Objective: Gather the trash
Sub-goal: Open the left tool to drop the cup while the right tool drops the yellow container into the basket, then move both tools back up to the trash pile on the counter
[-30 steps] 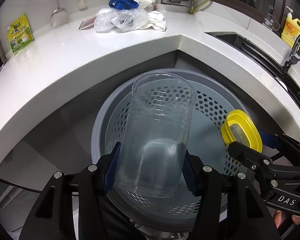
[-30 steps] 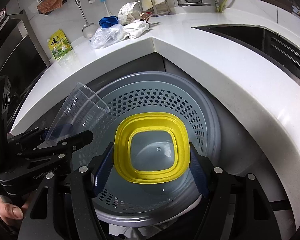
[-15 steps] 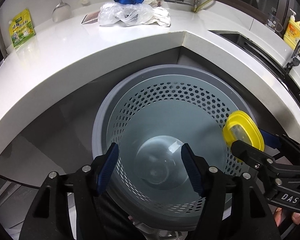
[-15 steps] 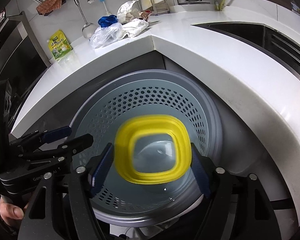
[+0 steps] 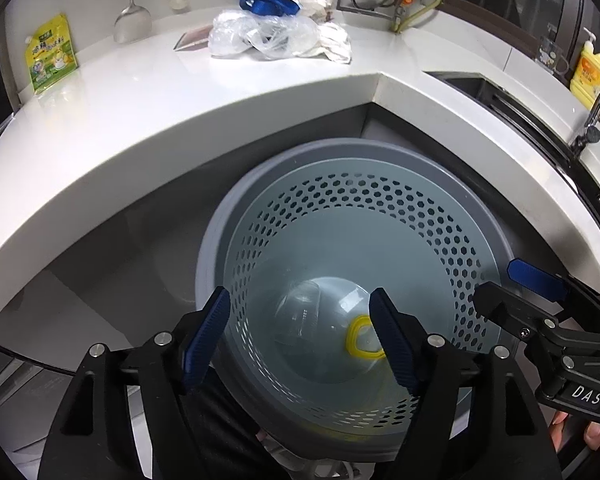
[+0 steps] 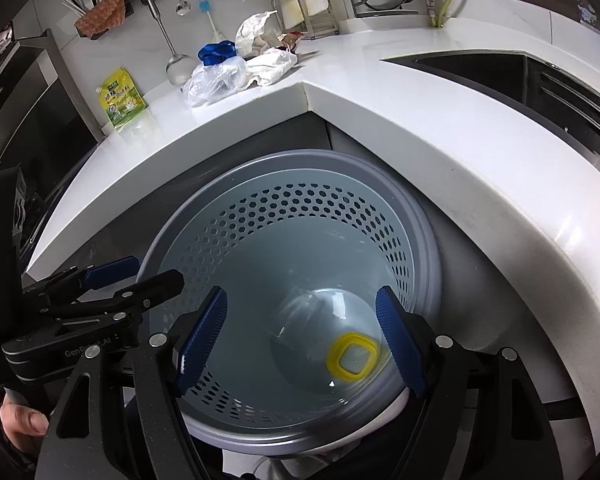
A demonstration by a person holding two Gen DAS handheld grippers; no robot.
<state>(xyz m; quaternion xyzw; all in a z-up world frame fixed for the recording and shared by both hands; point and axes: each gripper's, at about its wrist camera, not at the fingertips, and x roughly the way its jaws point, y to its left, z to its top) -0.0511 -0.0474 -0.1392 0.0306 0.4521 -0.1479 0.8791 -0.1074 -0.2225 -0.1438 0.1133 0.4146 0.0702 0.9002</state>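
Both grippers are held over the grey perforated bin (image 5: 452,216). The left gripper (image 5: 300,338) has just been opening and is spread wide, nothing gripped; the right gripper (image 6: 302,336) likewise. The clear cup (image 6: 300,316) and yellow-rimmed lid (image 6: 352,356) are seen on the bin floor, lid at the cup's four o'clock.

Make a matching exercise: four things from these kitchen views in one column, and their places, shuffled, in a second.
Things:
1. yellow-rimmed lid
2. clear plastic bag
3. yellow soap bottle
4. green pouch

Places:
A. leaning on the wall, left end of the counter
B. at the bottom of the perforated bin
C. by the sink, far right
D. on the counter's back corner

Pairs: 1-B, 2-D, 3-C, 4-A
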